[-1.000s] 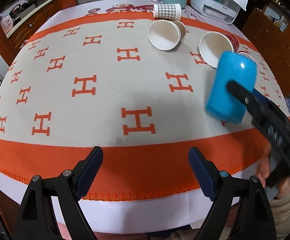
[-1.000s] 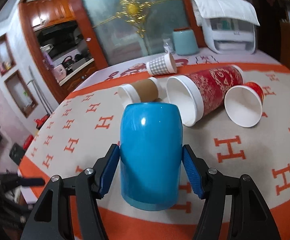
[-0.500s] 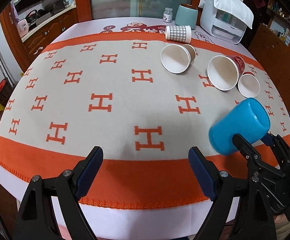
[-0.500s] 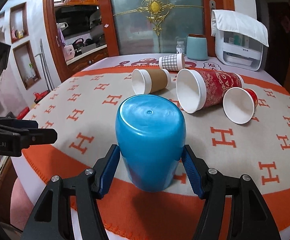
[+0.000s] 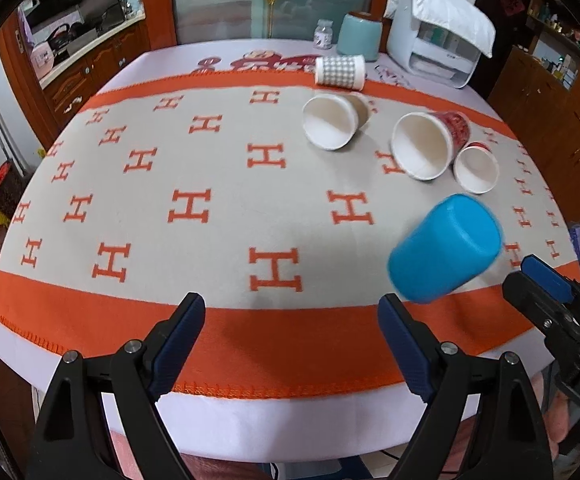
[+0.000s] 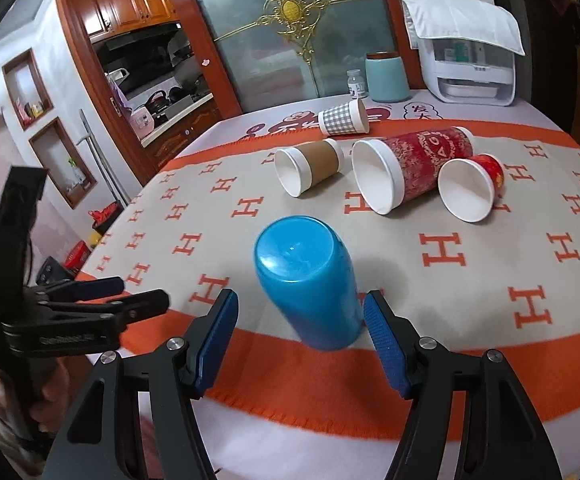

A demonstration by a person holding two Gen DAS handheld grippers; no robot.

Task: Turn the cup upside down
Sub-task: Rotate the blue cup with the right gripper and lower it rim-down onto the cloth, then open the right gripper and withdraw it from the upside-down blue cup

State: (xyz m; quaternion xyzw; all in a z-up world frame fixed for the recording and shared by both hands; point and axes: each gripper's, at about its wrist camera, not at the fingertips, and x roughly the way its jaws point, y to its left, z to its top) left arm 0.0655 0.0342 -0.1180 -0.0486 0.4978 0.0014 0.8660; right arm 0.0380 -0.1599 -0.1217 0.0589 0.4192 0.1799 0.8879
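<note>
A blue plastic cup (image 6: 310, 280) stands mouth down, closed base up, on the orange band of the tablecloth (image 6: 490, 272). It looks tilted and blurred in the left wrist view (image 5: 444, 248). My right gripper (image 6: 301, 340) is open, its blue pads apart from the cup on both sides, just in front of it. It shows at the right edge of the left wrist view (image 5: 546, 284). My left gripper (image 5: 290, 344) is open and empty above the near table edge, left of the cup.
Several paper cups lie on their sides farther back: a brown one (image 6: 310, 164), a tall red one (image 6: 410, 168), a small red one (image 6: 470, 184) and a checked one (image 6: 342, 118). A teal canister (image 6: 386, 78) and a white appliance (image 6: 470, 68) stand at the far edge.
The right gripper turned the blue cup base up, set it on the cloth and opened, letting it go. The left gripper stayed open near the front edge.
</note>
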